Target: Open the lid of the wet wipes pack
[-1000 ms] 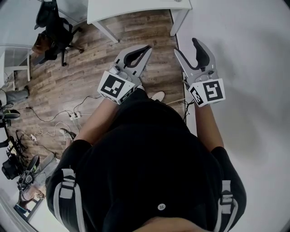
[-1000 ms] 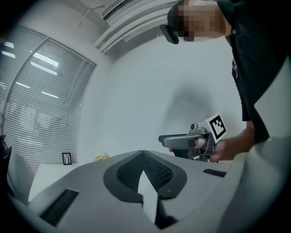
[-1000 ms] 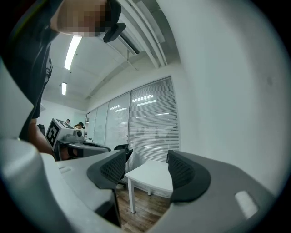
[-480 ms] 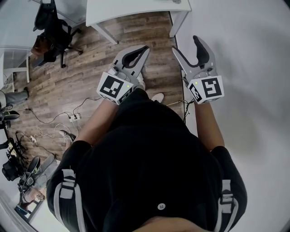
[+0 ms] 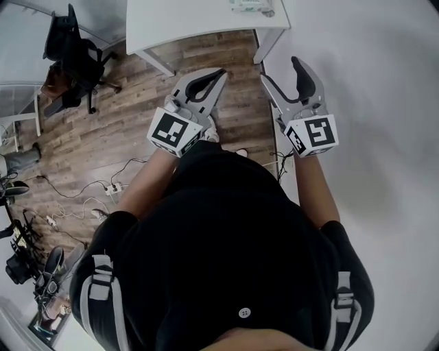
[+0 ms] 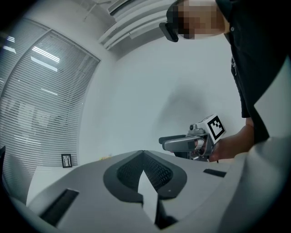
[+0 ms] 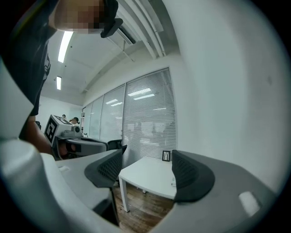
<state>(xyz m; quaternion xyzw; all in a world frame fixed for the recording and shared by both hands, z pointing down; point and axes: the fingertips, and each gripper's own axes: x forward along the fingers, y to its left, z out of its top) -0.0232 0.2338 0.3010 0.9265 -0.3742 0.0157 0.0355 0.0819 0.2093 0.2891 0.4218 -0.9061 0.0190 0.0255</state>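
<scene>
A person is standing over a wooden floor, seen from above, holding one tool in each hand, both pointing level toward a white tabletop ahead.

On the left, the left hand-held gripper is hanging short of the tabletop's near edge, over the floor. Its own view is showing the jaws pressed together at the tips, with nothing between them.

On the right, the right hand-held gripper is also hanging short of the tabletop, near its right front leg. Its jaws are standing spread wide and empty, and its own view is framing the tabletop's corner in the gap between them.

The wet wipes pack is lying on the tabletop near its right end, beyond both tools, well apart from them and closer to the right one. Its lid is too small to make out.

The step in hand appears to be the reach to the pack. To do it well, one tool should probably be steadying the pack's body against the tabletop while the other is catching the lid's free edge.
</scene>
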